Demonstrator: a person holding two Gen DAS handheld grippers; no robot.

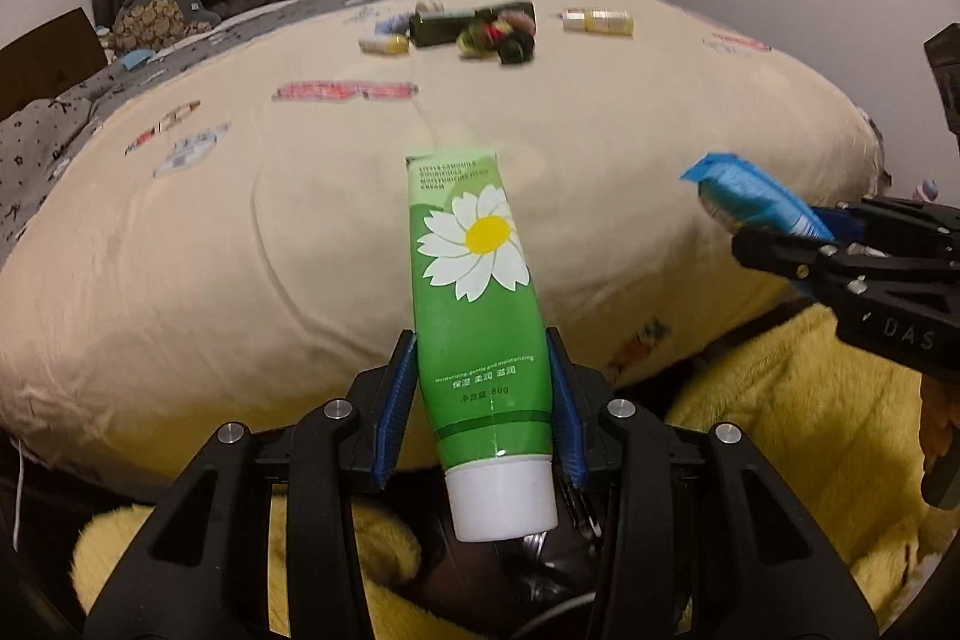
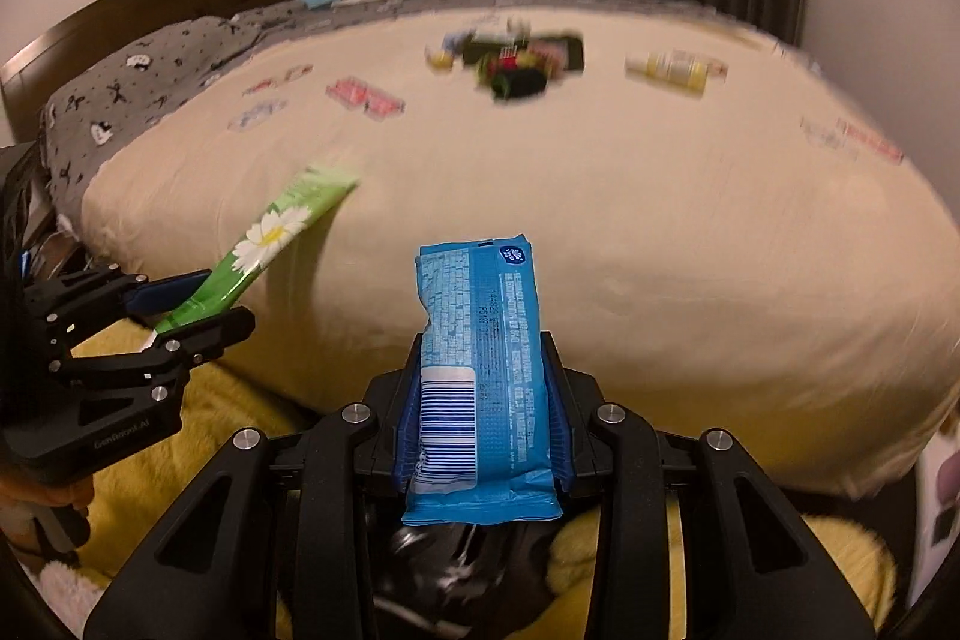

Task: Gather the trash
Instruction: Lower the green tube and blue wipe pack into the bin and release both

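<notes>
Left tongs (image 1: 483,412) pinch a glossy green daisy-print tube (image 1: 480,304) marked "80g"; right tongs (image 2: 483,400) clamp a crinkly blue barcoded wrapper (image 2: 480,358).

You have a bed with a cream duvet (image 1: 240,232) filling the middle of both frames; toward its far edge, upper centre, lie a dark flat box (image 1: 462,25) with a blurred colourful bundle (image 1: 495,37) against it, a small yellow bottle (image 1: 384,44) to its left and a pale bottle (image 1: 598,22) to its right.
</notes>
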